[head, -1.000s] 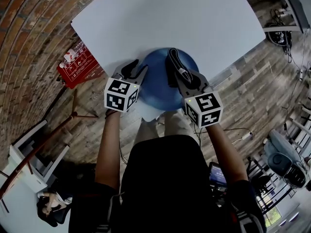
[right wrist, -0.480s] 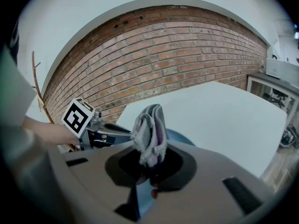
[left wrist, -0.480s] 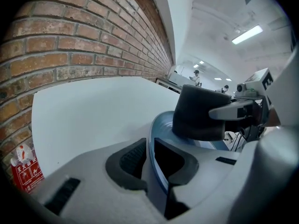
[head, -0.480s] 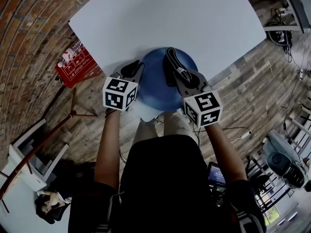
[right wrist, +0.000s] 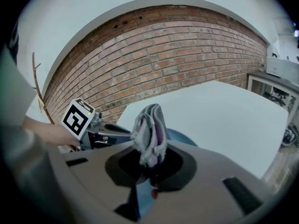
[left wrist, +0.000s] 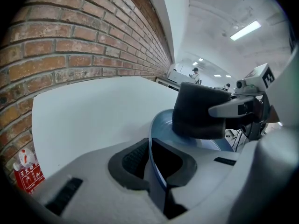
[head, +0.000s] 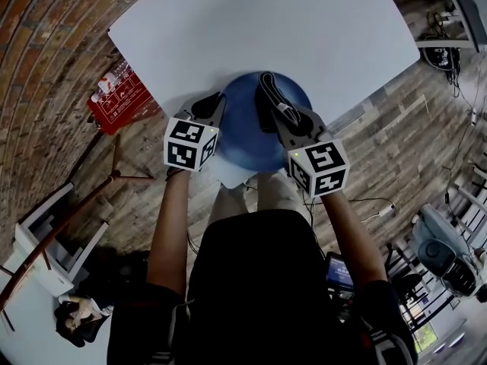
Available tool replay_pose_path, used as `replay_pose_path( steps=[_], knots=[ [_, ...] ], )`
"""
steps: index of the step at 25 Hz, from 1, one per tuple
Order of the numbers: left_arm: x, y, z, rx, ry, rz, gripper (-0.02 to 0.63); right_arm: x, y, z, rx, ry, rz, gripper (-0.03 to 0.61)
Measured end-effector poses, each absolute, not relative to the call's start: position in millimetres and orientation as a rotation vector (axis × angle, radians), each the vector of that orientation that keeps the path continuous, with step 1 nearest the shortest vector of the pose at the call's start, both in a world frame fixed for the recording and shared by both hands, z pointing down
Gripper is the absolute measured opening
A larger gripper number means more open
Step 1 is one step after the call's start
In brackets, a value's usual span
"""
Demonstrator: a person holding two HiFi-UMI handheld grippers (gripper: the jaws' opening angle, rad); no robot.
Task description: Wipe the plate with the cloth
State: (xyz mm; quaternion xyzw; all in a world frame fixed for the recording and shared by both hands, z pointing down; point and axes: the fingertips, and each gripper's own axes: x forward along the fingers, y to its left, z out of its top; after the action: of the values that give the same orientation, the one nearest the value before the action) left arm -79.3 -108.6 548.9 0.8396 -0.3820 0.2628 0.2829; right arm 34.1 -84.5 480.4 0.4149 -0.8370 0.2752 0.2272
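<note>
One white table (head: 266,29) by a brick wall (left wrist: 70,41); my left gripper (head: 214,103), jaws just closing, pinches the blue plate (head: 247,139) by its rim, right gripper (head: 289,120) clamps the cloth (right wrist: 150,127).

There is one blue plate (head: 243,139) and one folded cloth (head: 268,93). The grippers number two: the left gripper (head: 217,103) and the right gripper (head: 280,114). Each carries one marker cube, making two cubes: the left cube (head: 190,144) and the right cube (head: 318,168). One person holds them, with two bare forearms showing, the left forearm (head: 169,226) and the right forearm (head: 351,234). There is one white counter (head: 304,29) and one brick wall (right wrist: 187,50). One red pack (head: 120,99) lies on the wooden floor (head: 144,196), left of the counter. Far off in the left gripper view, at least one distant figure (left wrist: 195,73) can be counted.
</note>
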Motion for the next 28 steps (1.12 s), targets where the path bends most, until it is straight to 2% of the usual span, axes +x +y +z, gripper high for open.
replay_pose_path(
  steps=[15,25,28],
  knots=[
    [-80.9,-108.5,548.7,2.231,-1.042,0.669,0.032,34.1,-88.6,466.0,1.143,-2.293,0.551,0.051],
    [-80.7,-108.5,548.3,2.223,-1.046,0.654,0.032,26.2,-97.6,445.6,1.091,-2.282,0.273,0.051],
    [-81.1,-108.3,548.0,2.22,-1.05,0.65,0.032,22.7,-95.1,458.1,1.052,-2.244,0.294,0.051]
  ],
)
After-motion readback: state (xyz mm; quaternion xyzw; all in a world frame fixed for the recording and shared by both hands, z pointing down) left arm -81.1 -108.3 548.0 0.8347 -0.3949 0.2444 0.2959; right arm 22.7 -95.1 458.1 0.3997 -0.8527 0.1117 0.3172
